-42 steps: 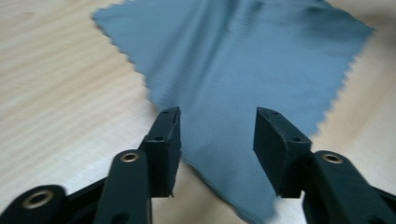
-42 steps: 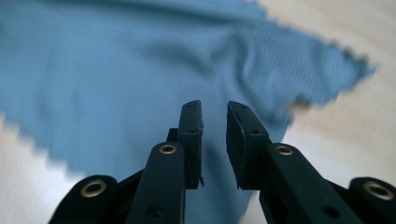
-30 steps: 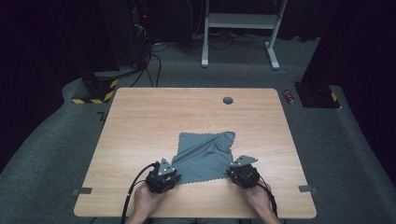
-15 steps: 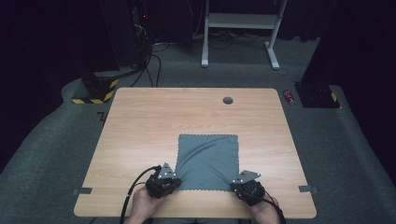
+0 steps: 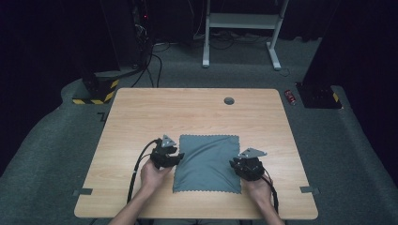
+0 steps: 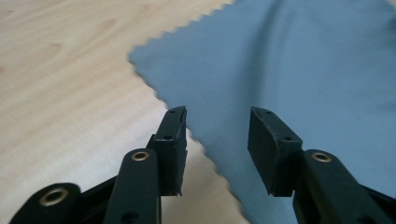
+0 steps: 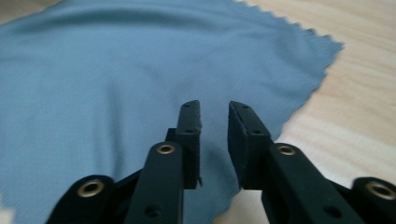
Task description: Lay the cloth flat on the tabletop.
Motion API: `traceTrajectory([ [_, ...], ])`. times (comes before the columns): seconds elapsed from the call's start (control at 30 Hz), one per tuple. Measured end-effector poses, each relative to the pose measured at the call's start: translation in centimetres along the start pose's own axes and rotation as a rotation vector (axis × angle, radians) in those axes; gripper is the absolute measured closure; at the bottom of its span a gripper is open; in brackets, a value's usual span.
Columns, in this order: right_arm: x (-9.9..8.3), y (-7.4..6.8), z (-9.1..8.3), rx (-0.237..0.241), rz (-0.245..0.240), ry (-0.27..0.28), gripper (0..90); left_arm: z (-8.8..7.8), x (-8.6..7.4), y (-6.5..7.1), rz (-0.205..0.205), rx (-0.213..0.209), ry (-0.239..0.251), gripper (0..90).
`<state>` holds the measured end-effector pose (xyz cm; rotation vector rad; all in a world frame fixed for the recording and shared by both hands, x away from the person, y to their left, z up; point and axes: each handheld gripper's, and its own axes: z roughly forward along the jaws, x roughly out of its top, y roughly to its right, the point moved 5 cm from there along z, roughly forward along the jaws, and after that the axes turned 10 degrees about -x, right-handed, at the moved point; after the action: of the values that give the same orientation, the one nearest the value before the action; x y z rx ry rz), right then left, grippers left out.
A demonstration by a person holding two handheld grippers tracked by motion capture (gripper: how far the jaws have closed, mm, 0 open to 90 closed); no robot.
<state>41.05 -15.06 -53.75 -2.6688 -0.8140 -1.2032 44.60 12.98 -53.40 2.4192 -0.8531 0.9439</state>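
Low in the middle of the high view, the cloth (image 5: 206,163) lies flat on the table (image 5: 141,117). Left gripper (image 5: 174,157) and right gripper (image 5: 237,165) have just opened, holding nothing. Next, pinch matching corners evenly.

I cannot read any text, label, brand or number in these pictures. The only sign I find is the yellow and black warning stripes (image 5: 96,100) on the floor, at about ten o'clock from the table (image 5: 141,117). The small red object (image 5: 291,97) at two o'clock is too small to read.
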Motion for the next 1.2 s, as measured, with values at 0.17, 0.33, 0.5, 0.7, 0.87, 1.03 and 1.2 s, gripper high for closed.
traceTrajectory([
  [0.17,0.0,0.2,0.7,-0.015,0.012,-0.013,70.1,1.5,1.5,-1.4,-0.016,0.049,-0.017,55.3],
  [0.33,-0.3,-0.1,1.0,-0.014,-0.011,-0.029,69.8,2.6,1.9,-2.6,-0.049,0.094,0.016,56.2],
  [0.5,-0.5,-0.3,1.4,-0.004,-0.029,-0.047,69.8,3.3,2.2,-3.2,-0.056,0.105,-0.024,56.1],
  [0.7,-0.5,-0.3,1.4,-0.003,-0.037,-0.043,69.3,3.7,2.1,-4.0,-0.085,0.097,-0.015,60.2],
  [0.87,-0.7,-0.3,1.4,0.005,-0.025,-0.031,67.6,3.9,2.2,-3.6,-0.056,0.075,-0.015,75.8],
  [1.03,-0.7,-0.3,1.4,0.006,-0.03,-0.03,67.6,4.2,2.7,-3.7,-0.032,0.045,-0.049,88.7],
  [1.2,-0.7,-0.3,1.4,0.01,-0.035,-0.03,67.6,4.5,3.2,-4.3,-0.02,0.064,-0.065,89.6],
])
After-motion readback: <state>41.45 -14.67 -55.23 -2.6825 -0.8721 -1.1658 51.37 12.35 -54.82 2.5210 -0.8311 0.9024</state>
